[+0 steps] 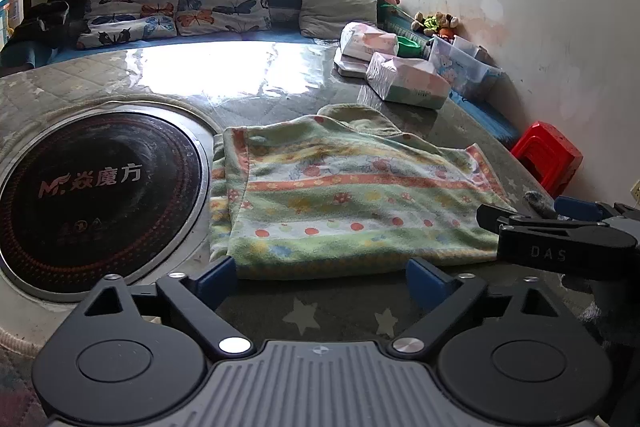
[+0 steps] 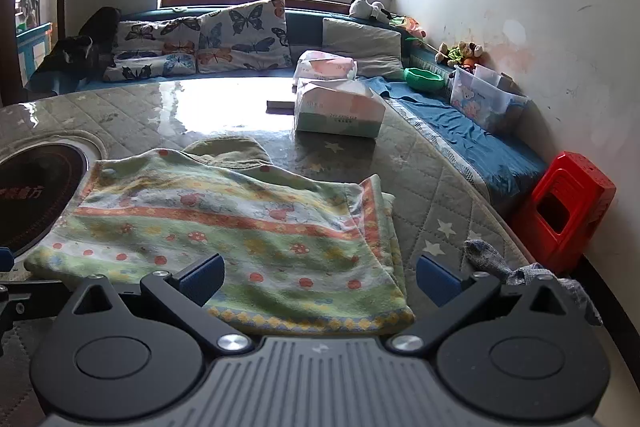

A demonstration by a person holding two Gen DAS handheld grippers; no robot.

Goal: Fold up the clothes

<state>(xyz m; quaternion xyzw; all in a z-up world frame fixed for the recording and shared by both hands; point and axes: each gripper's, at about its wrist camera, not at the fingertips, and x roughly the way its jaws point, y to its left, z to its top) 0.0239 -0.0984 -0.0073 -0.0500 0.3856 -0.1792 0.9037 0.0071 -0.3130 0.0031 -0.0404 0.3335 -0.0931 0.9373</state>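
Note:
A green patterned towel (image 1: 352, 195) with orange stripes lies folded on the round quilted table; it also shows in the right wrist view (image 2: 224, 227). A plain olive cloth (image 2: 228, 149) peeks out from under its far edge. My left gripper (image 1: 322, 277) is open and empty, just short of the towel's near edge. My right gripper (image 2: 320, 275) is open and empty, its blue fingertips (image 2: 202, 277) over the towel's near right corner. The right gripper's body shows at the right of the left wrist view (image 1: 560, 239).
A black induction hob (image 1: 92, 195) is set in the table left of the towel. Tissue packs (image 2: 338, 107) stand behind it. A grey sock (image 2: 496, 265) lies at the table's right edge. A red stool (image 2: 568, 211), a blue bench with a plastic bin (image 2: 484, 103) and butterfly cushions (image 2: 240, 39) surround the table.

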